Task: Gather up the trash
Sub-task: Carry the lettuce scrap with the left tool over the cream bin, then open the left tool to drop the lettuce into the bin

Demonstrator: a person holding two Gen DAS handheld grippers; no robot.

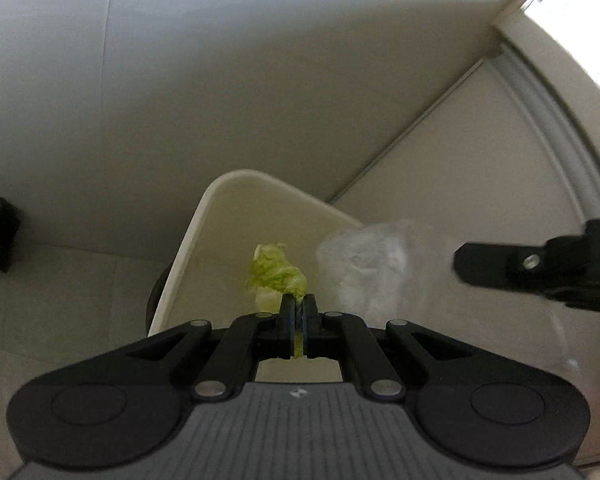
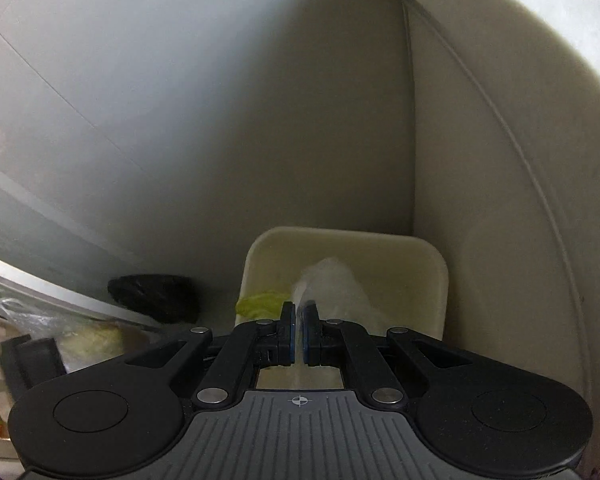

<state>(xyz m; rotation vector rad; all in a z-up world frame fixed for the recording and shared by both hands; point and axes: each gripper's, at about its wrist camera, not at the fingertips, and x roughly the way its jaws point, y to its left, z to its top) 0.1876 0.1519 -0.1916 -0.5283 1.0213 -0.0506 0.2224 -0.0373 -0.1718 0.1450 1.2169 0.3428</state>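
Note:
My left gripper [image 1: 299,307] is shut on a green lettuce leaf [image 1: 276,274] and holds it over an open cream waste bin [image 1: 180,256]. My right gripper [image 2: 299,312] is shut on a crumpled clear plastic wrap [image 2: 336,284], also over the bin [image 2: 436,280]. The plastic wrap [image 1: 372,264] and the right gripper's black body [image 1: 540,268] show at the right of the left wrist view. The lettuce [image 2: 260,304] shows just left of my right fingers.
The bin stands in a corner between a pale wall [image 1: 180,80] and a cream cabinet panel [image 1: 480,168]. A black bag [image 2: 156,292] lies on the floor left of the bin. A counter edge with a plastic bag of greens [image 2: 84,336] is at the far left.

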